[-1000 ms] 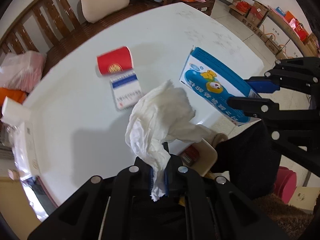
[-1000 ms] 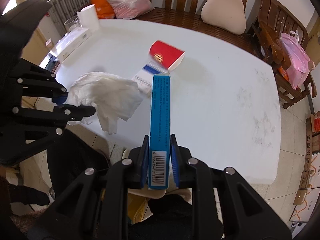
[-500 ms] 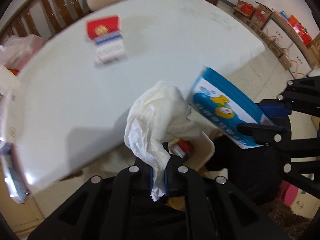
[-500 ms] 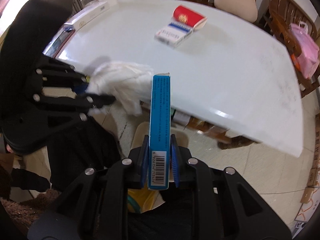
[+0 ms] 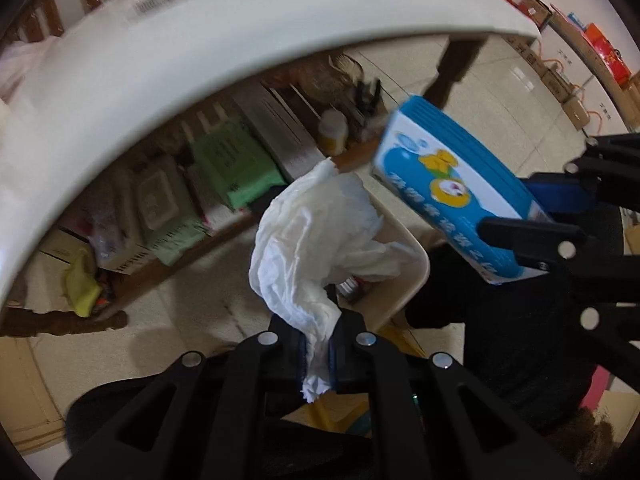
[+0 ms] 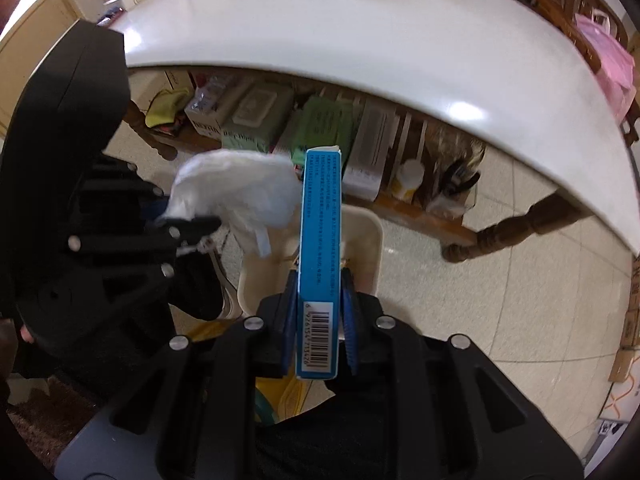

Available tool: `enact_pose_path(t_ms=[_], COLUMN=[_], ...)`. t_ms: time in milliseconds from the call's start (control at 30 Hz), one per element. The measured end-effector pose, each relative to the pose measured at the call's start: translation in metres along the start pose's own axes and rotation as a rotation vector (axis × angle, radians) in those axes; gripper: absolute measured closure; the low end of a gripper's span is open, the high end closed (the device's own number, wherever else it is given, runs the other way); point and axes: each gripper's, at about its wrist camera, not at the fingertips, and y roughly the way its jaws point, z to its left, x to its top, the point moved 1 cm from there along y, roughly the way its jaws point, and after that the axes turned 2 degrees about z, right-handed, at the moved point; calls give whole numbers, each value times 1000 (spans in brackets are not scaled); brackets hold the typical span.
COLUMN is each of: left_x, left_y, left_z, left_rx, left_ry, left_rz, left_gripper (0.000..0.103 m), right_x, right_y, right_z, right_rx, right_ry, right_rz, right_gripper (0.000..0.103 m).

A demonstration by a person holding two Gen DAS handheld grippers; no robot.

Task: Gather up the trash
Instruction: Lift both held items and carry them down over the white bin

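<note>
White crumpled tissue paper (image 5: pixel 316 240) is clamped between the blue pads of the left gripper (image 5: pixel 318 354), and most of it stands up in front of the fingertips. The right gripper (image 6: pixel 318 312) is closed on a blue carton box (image 6: pixel 320 248), held by its narrow sides with the barcode end nearest the camera. Both grippers point steeply downward, side by side; in the left wrist view the box is to the right of the tissue. Just beyond both sets of fingertips a beige waste bin (image 6: pixel 370 236) stands on the tiled floor (image 6: pixel 500 300). Farther ahead is the white table (image 6: pixel 360 40) edge, with packages on a low shelf under it.
</note>
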Motion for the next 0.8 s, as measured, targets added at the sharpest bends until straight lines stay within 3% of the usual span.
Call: enact_pose_path(t_ms=[433,800], left_x=[-9,7], left_y=[107,184], left_z=[3,23], left_rx=[-14,-93], left_ry=[-28,-121], left_rz=[136,294], left_gripper=[95,95], right_x=[-17,-12], right_y=[97,181], right_z=[-14,-37], right_rx=[-14,10], right_ry=[83,174], right_rz=[80,184], right_gripper=[83,83])
